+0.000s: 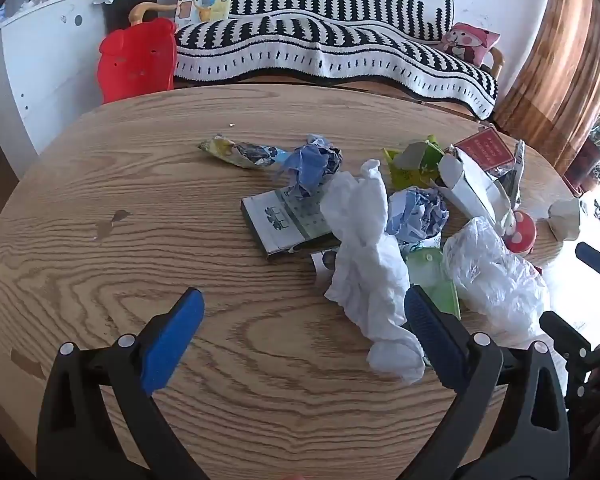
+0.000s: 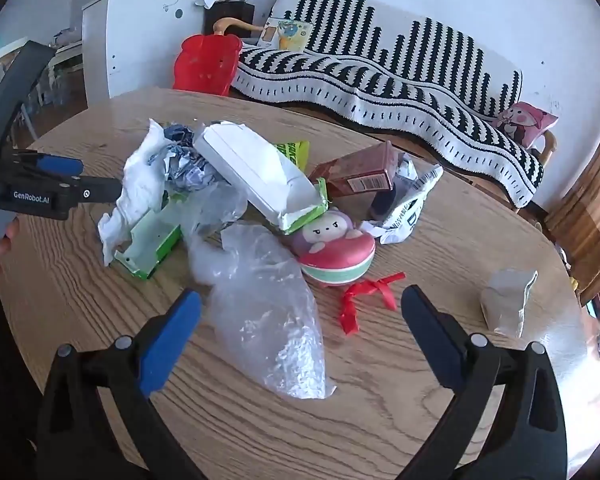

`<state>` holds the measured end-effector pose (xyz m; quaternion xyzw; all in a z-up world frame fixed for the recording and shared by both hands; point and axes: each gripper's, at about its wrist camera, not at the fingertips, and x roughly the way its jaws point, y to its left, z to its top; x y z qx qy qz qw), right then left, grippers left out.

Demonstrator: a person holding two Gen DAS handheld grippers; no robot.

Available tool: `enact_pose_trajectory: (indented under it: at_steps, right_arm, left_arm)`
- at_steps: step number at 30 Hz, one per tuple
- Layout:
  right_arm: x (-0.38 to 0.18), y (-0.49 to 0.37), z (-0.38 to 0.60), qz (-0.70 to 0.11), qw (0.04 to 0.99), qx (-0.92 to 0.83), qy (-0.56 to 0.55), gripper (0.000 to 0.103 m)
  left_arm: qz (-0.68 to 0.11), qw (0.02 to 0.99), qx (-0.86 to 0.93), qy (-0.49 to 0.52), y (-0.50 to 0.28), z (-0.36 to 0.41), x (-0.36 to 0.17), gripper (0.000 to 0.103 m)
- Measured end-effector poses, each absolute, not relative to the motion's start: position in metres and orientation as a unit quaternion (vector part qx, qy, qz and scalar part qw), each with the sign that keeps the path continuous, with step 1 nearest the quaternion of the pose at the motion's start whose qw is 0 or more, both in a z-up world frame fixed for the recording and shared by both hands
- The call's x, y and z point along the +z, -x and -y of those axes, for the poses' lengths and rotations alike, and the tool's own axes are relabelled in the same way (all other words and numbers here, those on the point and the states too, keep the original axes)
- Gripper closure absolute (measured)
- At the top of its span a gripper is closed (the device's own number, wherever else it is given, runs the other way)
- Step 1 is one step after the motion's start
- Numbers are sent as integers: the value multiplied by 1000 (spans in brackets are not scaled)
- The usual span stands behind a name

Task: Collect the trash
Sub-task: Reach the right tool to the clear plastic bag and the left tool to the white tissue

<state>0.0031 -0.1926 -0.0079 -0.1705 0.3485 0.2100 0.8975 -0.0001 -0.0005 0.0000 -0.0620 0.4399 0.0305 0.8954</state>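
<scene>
Left wrist view. The left gripper (image 1: 304, 312) stands wide apart above the round wooden table (image 1: 180, 208), holding nothing. Its right blue pad (image 1: 424, 320) lies just beside the lower end of a crumpled white tissue (image 1: 364, 248), while the other pad is well clear over bare wood. The trash lies in a heap at the table's centre and right: a flattened grey-green box (image 1: 288, 218) partly under the tissue, a blue crumpled paper ball (image 1: 314, 162) beyond it, a yellow-blue snack wrapper (image 1: 240, 152) to the far left of the heap, a second blue-white paper ball (image 1: 418, 210), a torn white carton (image 1: 472, 188), a clear plastic bag (image 1: 496, 276) and a red card (image 1: 485, 148). A red plastic chair (image 1: 138, 58) and a striped black-and-white sofa (image 1: 340, 40) stand behind the table.

Right wrist view. The right gripper (image 2: 300, 312) is likewise spread wide and empty, with the clear plastic bag (image 2: 268, 312) and a red ribbon (image 2: 364, 296) lying on the table (image 2: 420, 240) between its fingers. Just past them sits a round pink-and-red toy (image 2: 336, 248), touching the torn white carton (image 2: 260, 176). A brown box (image 2: 360, 172), a printed white wrapper (image 2: 408, 204) and a green-edged flat carton (image 2: 152, 240) lie around it, and the white tissue (image 2: 136, 188) lies at the left. A grey crumpled paper lump (image 2: 506, 300) sits apart at the right. The left gripper (image 2: 56, 184) enters from the left edge, near the tissue; its opening cannot be judged here.
</scene>
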Motion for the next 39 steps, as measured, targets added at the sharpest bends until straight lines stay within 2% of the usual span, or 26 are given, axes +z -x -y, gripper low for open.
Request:
enact_pose_trajectory:
  at_steps: [39]
  right_arm:
    - [-12, -2, 189, -357, 894, 214, 170, 6]
  left_arm:
    - [-442, 895, 30, 55, -4, -1, -4, 5]
